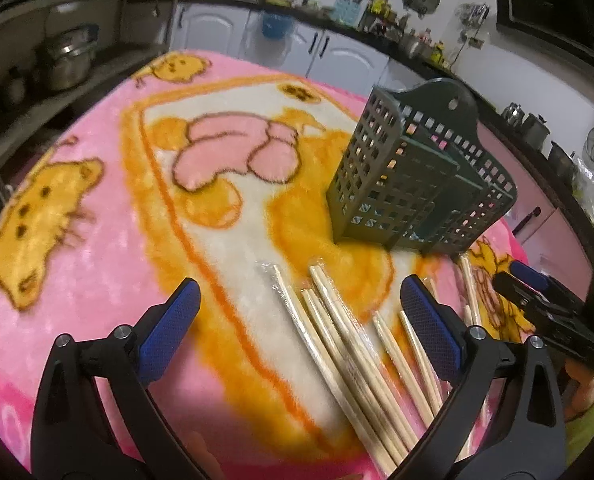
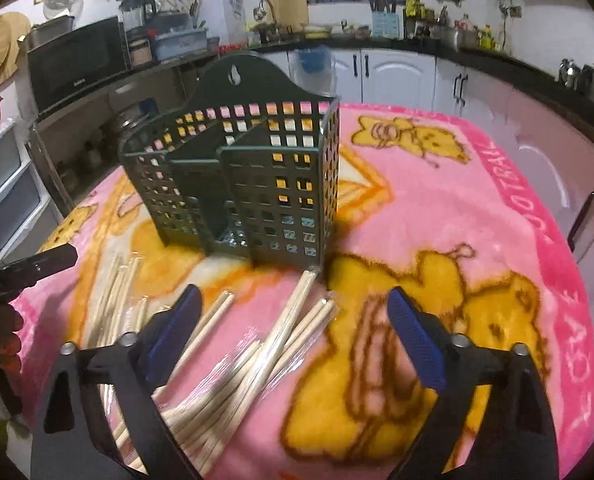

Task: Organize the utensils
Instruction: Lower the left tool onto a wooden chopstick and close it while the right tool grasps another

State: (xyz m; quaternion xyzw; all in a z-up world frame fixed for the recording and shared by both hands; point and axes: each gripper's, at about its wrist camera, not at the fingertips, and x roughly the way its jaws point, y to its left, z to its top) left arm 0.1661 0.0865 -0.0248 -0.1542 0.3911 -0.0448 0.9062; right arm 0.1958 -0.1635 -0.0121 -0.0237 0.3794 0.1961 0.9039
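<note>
The left hand-held gripper (image 1: 299, 304) and right hand-held gripper (image 2: 295, 310) both hover wide apart and hold nothing, above wrapped chopsticks (image 1: 337, 344) scattered, apparently in clear sleeves, on the blanket-covered table (image 1: 97, 240). The green utensil basket (image 2: 249, 184) stands upright just beyond.

Green slotted holder (image 2: 241, 176) upright on pink blanket (image 2: 437, 208), wrapped chopsticks (image 2: 253, 344) beneath wide-spread right tool (image 2: 293, 320).
</note>
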